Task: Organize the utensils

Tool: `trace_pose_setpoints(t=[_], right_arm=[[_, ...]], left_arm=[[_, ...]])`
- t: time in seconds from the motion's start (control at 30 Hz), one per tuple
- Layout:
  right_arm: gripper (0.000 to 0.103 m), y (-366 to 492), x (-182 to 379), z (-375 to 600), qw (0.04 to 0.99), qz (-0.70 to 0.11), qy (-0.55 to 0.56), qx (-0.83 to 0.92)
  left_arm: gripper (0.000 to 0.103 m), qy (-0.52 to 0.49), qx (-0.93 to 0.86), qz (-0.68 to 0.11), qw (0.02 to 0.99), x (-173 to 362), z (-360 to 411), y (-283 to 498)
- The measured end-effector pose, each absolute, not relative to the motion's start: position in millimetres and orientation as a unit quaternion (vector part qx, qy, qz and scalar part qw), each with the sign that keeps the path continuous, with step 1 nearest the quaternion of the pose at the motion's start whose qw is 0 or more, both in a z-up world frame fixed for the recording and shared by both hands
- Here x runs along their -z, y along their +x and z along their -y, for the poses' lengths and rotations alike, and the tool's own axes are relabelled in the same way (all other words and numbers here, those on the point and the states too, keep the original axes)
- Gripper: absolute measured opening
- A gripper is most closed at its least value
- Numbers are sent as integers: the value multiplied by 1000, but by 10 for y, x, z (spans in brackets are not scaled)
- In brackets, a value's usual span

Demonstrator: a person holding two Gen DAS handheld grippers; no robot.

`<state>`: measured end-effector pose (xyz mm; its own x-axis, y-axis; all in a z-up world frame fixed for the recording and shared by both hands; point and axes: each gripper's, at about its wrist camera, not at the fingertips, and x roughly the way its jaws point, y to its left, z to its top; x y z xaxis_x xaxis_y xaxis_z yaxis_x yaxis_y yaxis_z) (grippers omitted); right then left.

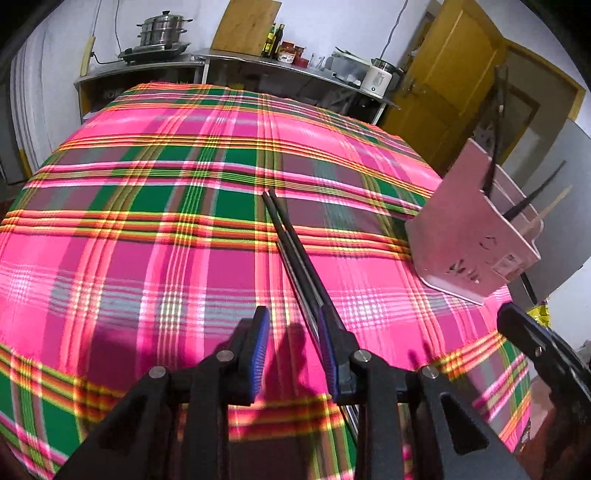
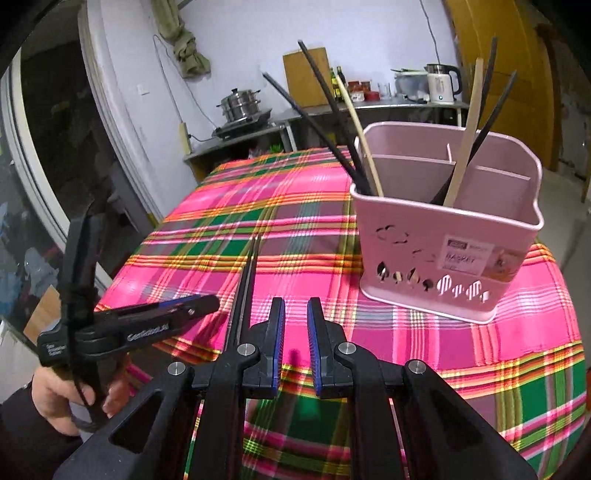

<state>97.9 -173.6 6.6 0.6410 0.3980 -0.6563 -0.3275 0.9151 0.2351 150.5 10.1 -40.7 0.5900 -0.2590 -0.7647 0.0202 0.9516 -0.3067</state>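
A pair of black chopsticks (image 1: 291,243) lies flat on the plaid tablecloth (image 1: 147,221), running away from me; it also shows in the right wrist view (image 2: 245,280). My left gripper (image 1: 293,332) is open and hovers low, its right finger beside the near end of the chopsticks. A pink divided utensil basket (image 2: 443,251) stands at the right and holds several black and wooden chopsticks (image 2: 461,166); it also shows in the left wrist view (image 1: 469,229). My right gripper (image 2: 295,325) is open and empty, in front of the basket.
The left gripper (image 2: 147,325) shows at the left of the right wrist view, by the table's near left edge. Behind the table stand a steel counter (image 1: 258,62) with a steamer pot (image 1: 162,29), bottles and a kettle (image 1: 380,75). A yellow door (image 1: 443,74) is at the right.
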Motion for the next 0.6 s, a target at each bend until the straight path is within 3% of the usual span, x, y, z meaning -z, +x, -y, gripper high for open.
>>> trace_pose_setpoints(t=[0.6], right_arm=[[12, 1202, 211, 1441, 885, -405, 36, -226]], left_arm=[[30, -98, 52, -439, 892, 520, -108, 1583]])
